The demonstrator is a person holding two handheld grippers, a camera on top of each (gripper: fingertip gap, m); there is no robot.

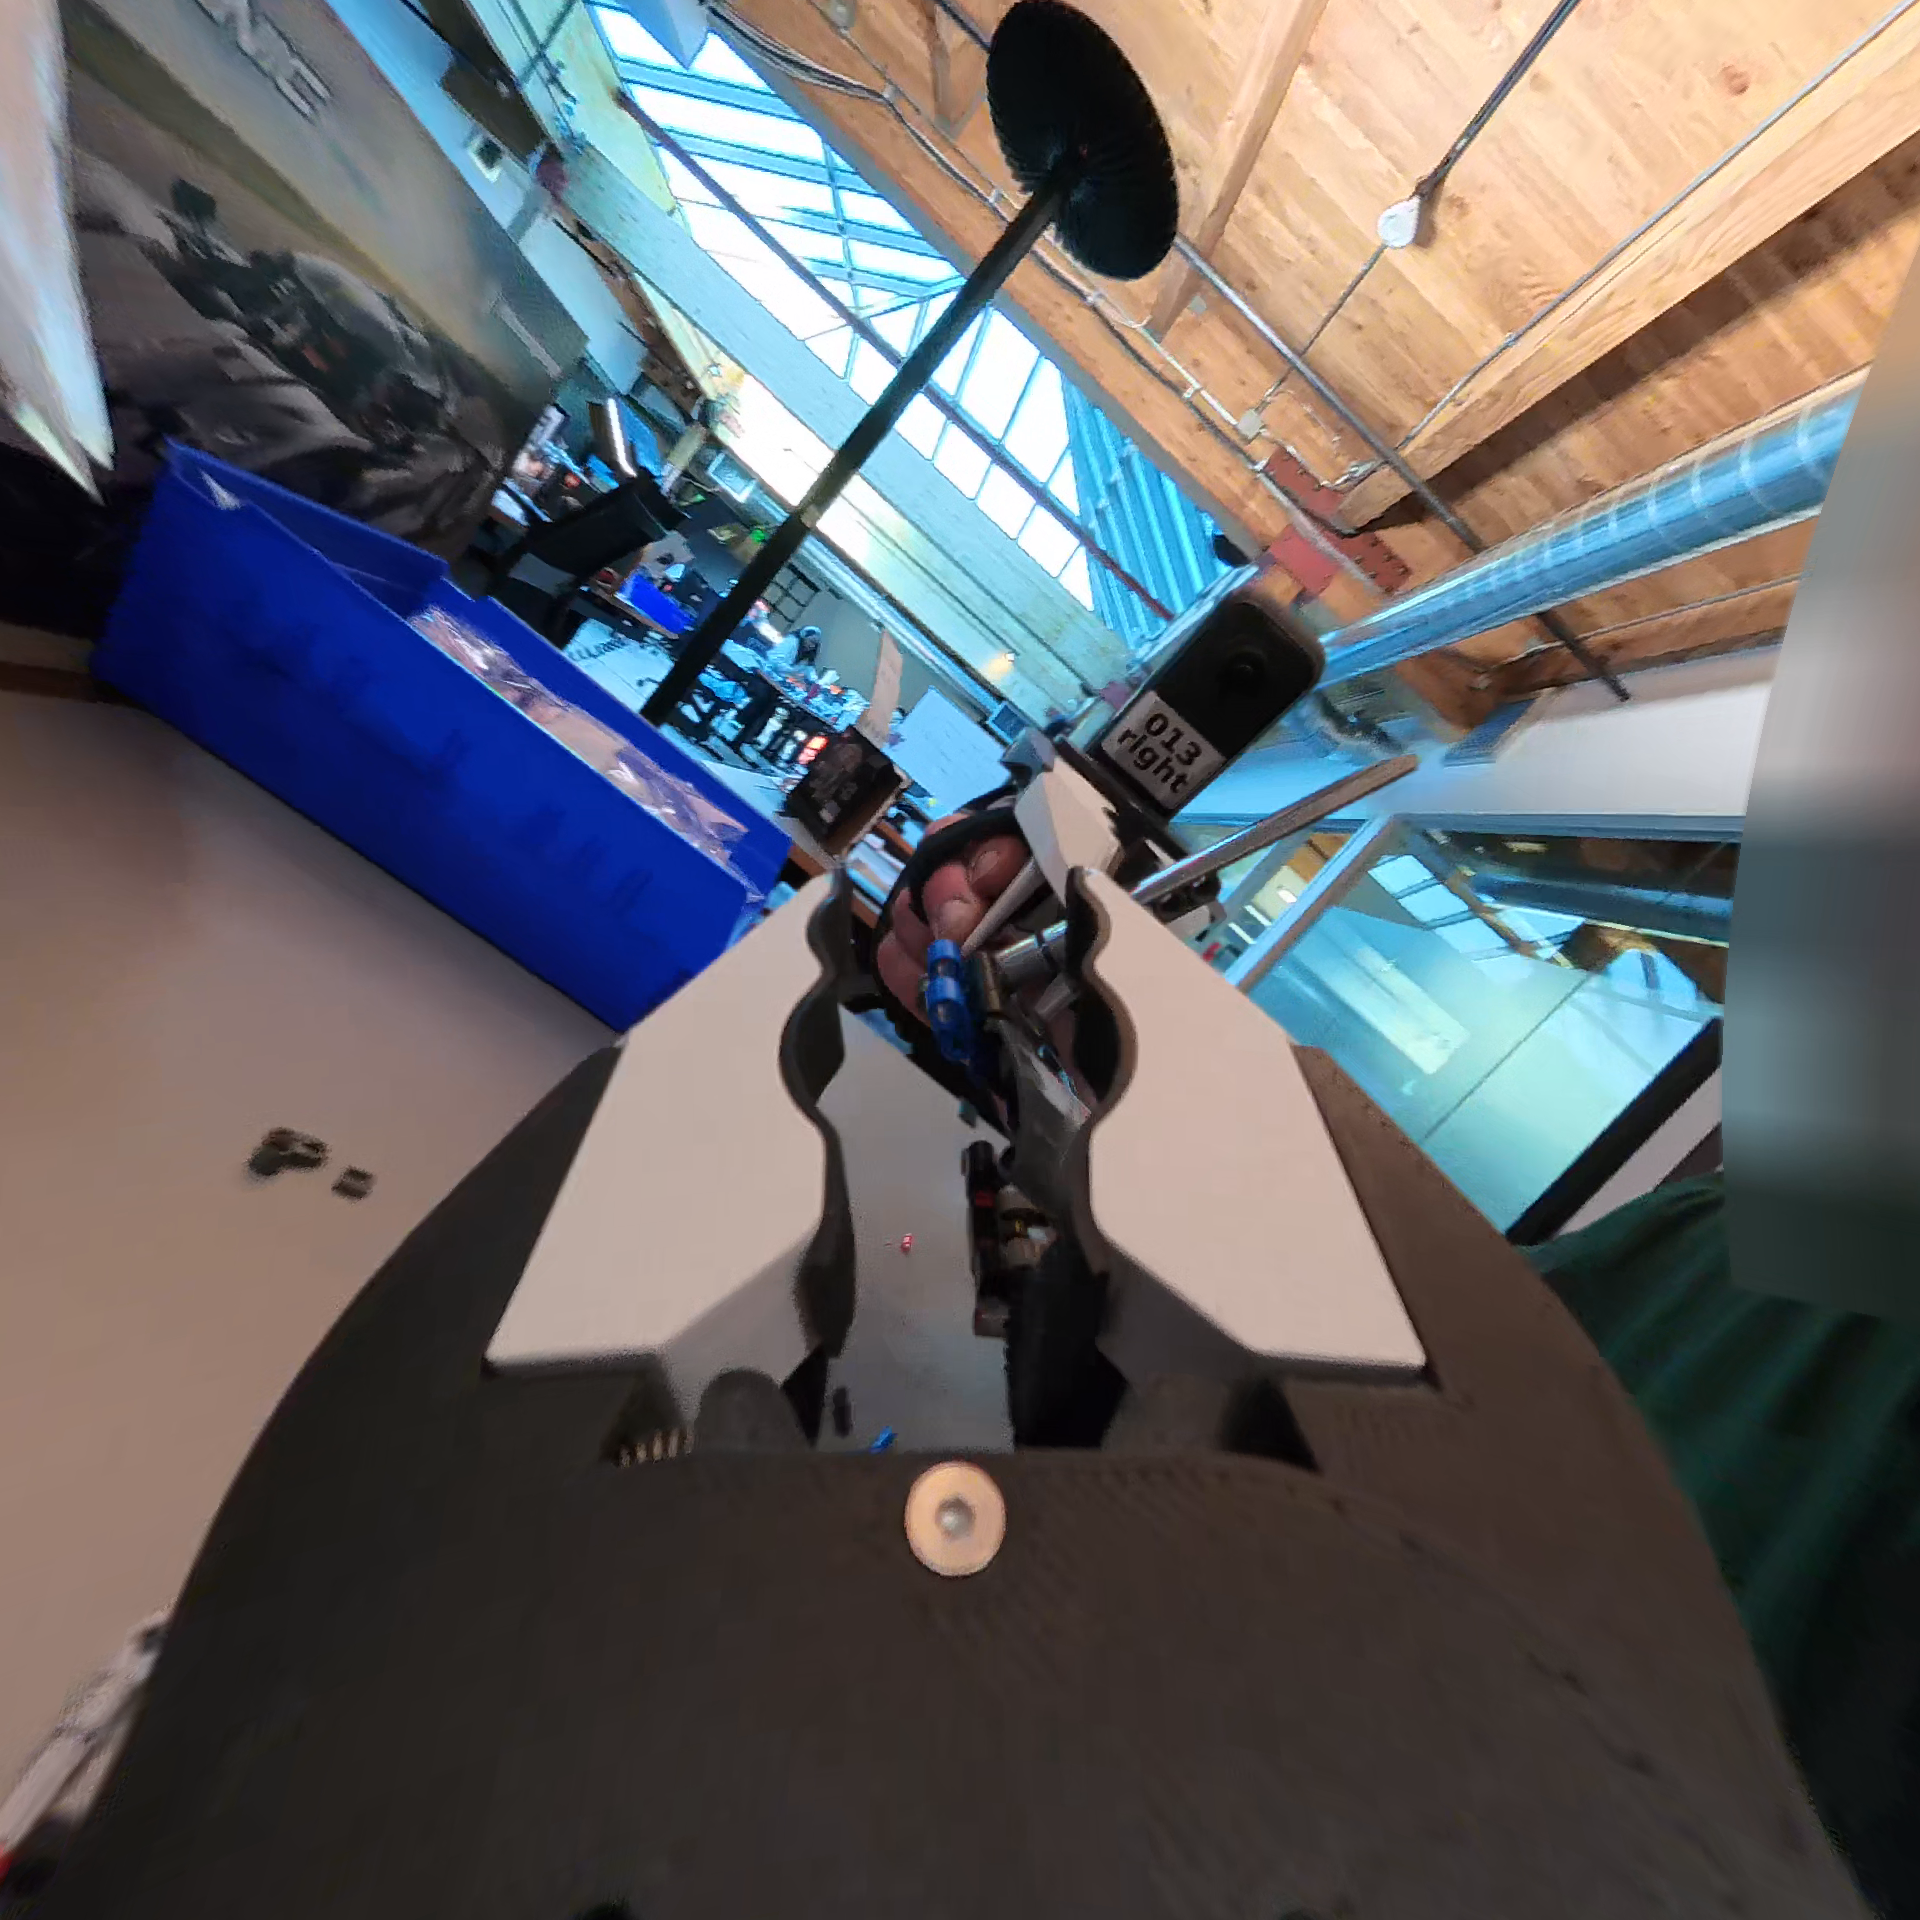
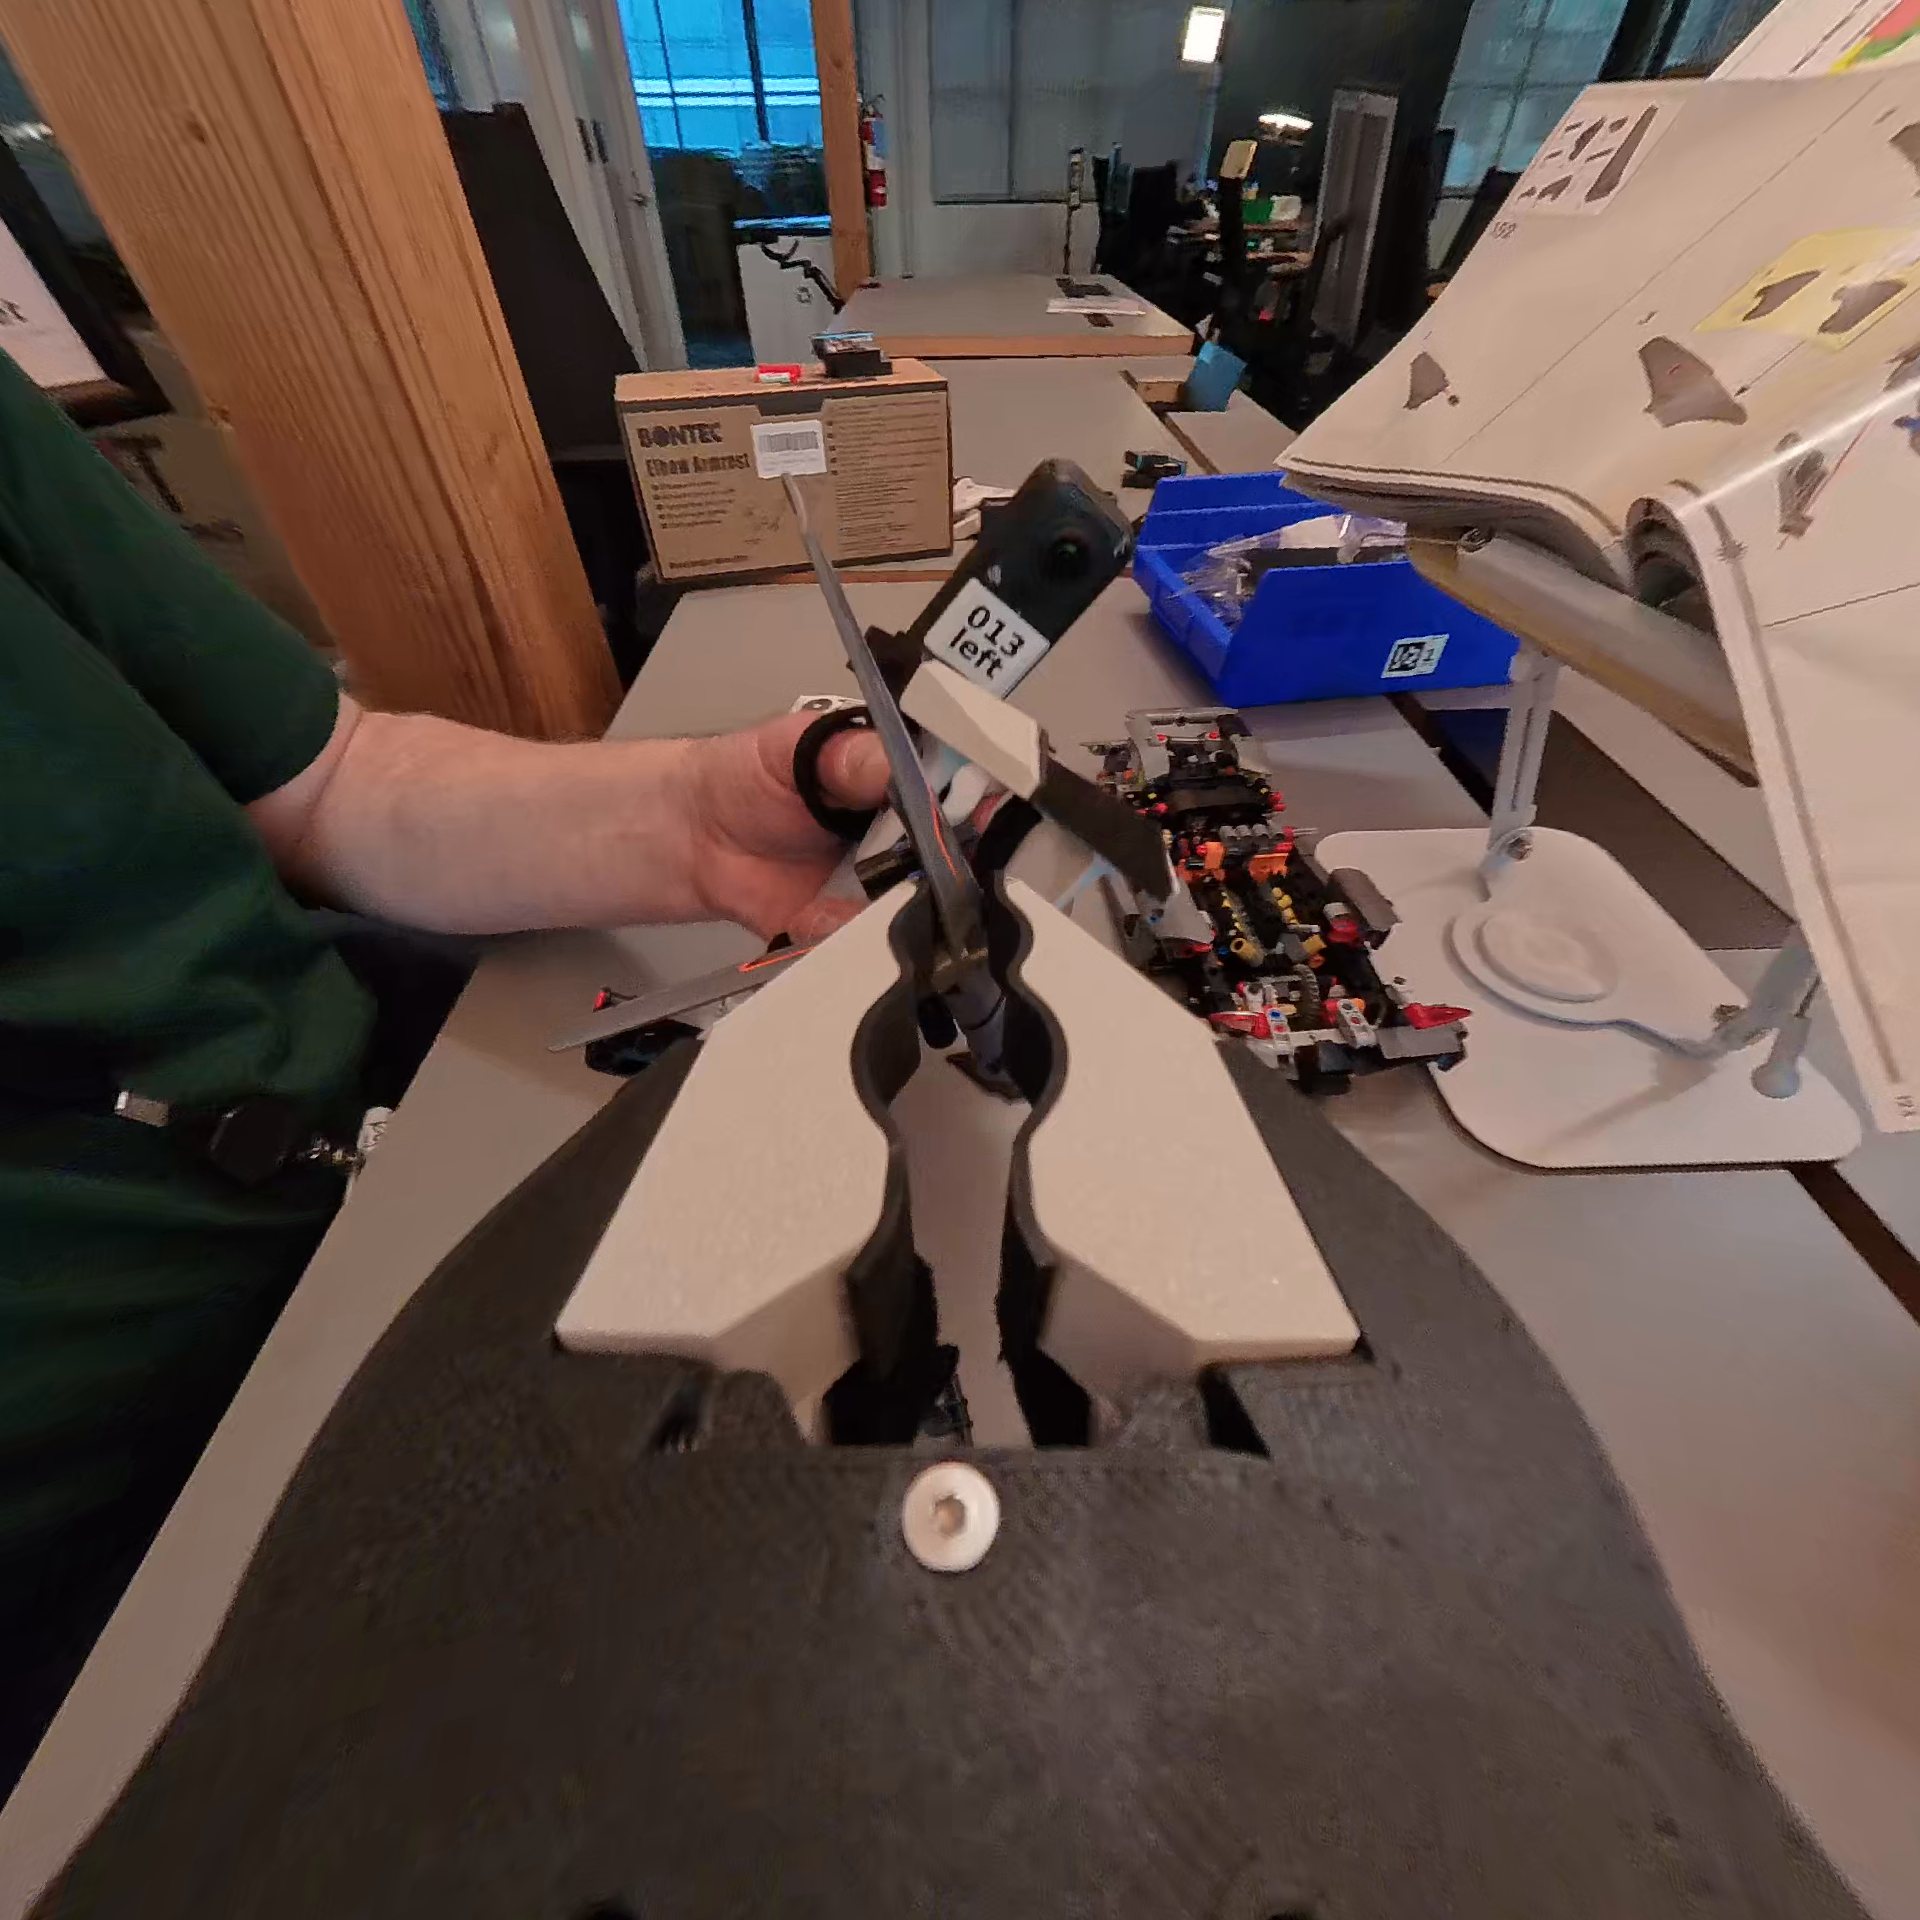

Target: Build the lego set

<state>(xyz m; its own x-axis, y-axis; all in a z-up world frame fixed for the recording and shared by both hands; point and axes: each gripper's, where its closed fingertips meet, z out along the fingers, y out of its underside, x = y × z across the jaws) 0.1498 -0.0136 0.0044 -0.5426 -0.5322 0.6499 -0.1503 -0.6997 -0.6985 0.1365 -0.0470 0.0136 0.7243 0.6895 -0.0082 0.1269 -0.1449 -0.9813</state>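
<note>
Nearest you in the right wrist view, your right gripper [image 2: 961, 940] is closed to a narrow gap on a long grey panel piece [image 2: 894, 748]. The jaws clamp its thick dark lower end; its long axis runs up and away, leaning left, and the thin tip points toward the cardboard box [image 2: 784, 468] at the back. Just beyond the tips, your left hand [image 2: 769, 821] carries the left gripper [image 2: 1039, 774], tilted over the table [image 2: 1558, 1351]. In the left wrist view, the left gripper [image 1: 961, 914] stands partly open with a clear gap between the tips; whether it grips anything, you cannot tell. Through that gap you see a small blue piece [image 1: 951, 982] by the fingers of your right hand [image 1: 940, 914].

A second long grey panel [image 2: 686, 997] lies flat on the table to the left, pointing left. To the right, the lego car chassis [image 2: 1257, 894] lies on the table, its long axis running from near right to far left, the red-tipped end nearest you. Beside it stands the white stand [image 2: 1621, 997] with the open instruction booklet [image 2: 1621, 343]. Farther back sits the blue bin [image 2: 1320, 613].
</note>
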